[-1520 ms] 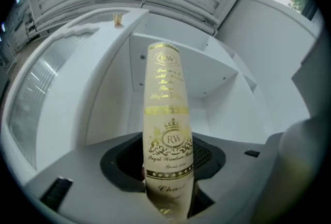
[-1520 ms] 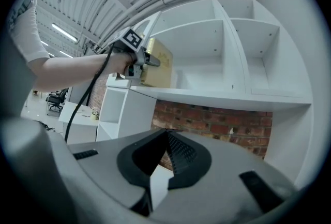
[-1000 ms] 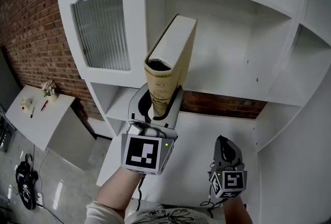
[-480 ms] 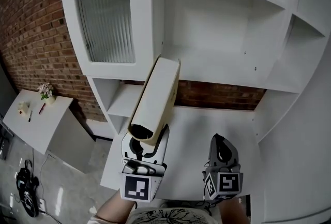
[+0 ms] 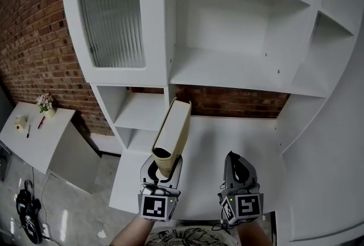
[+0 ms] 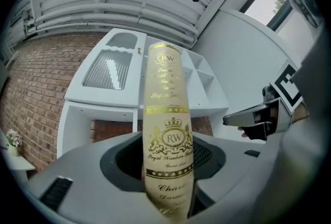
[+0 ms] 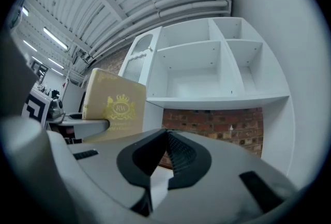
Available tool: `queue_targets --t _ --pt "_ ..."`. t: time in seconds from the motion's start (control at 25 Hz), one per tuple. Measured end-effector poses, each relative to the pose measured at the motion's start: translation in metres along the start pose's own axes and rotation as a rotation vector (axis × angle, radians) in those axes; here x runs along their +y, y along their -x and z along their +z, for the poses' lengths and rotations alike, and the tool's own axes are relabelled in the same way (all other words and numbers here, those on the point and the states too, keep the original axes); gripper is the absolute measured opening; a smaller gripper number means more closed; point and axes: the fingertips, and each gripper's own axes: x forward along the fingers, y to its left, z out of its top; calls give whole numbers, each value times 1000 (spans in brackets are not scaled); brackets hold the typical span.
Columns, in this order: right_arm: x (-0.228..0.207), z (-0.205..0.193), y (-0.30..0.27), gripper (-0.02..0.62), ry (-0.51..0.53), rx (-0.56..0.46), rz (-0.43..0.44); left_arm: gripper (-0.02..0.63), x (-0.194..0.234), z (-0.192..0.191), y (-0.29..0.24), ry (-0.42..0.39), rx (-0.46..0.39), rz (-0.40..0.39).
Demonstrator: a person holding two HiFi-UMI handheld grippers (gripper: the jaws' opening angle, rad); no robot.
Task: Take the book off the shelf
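Upright, the cream, gold-lettered book (image 6: 168,130) sits clamped in left gripper (image 5: 163,166) jaws; right gripper (image 5: 235,159) jaws closed, empty.

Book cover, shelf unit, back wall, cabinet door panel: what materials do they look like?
Book: cream hard cover, slight sheen, gold stamped crest and lettering; probably coated paper or leatherette over board. Shelf unit: smooth matte white, painted wood or laminate board by its look. Wall: red brick with mortar lines, rough. Door panel: ribbed, translucent, likely fluted glass or acrylic.
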Motion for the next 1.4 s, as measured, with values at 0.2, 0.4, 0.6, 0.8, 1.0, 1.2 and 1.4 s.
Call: queue_targets --t 0.2,0.4,0.6,0.8,1.0,1.2,1.4 --pt "8 -5 -2 3 -2 -12 23 210 -2 -14 2 21 32 -22" --pt "20 -7 -8 3 28 2 58 210 1 -19 3 42 48 -32" --pt "23 -9 -11 2 33 12 54 210 5 -21 2 52 44 -31" --pt "24 -14 -12 2 15 27 49 210 10 -24 2 54 51 -23" --pt "27 -14 -13 2 15 28 50 210 13 -23 4 51 47 -22" --pt "30 -19 -16 2 17 35 51 210 16 -28 4 39 52 -15" --pt "30 -22 -15 3 12 48 59 212 16 -31 4 59 55 -12"
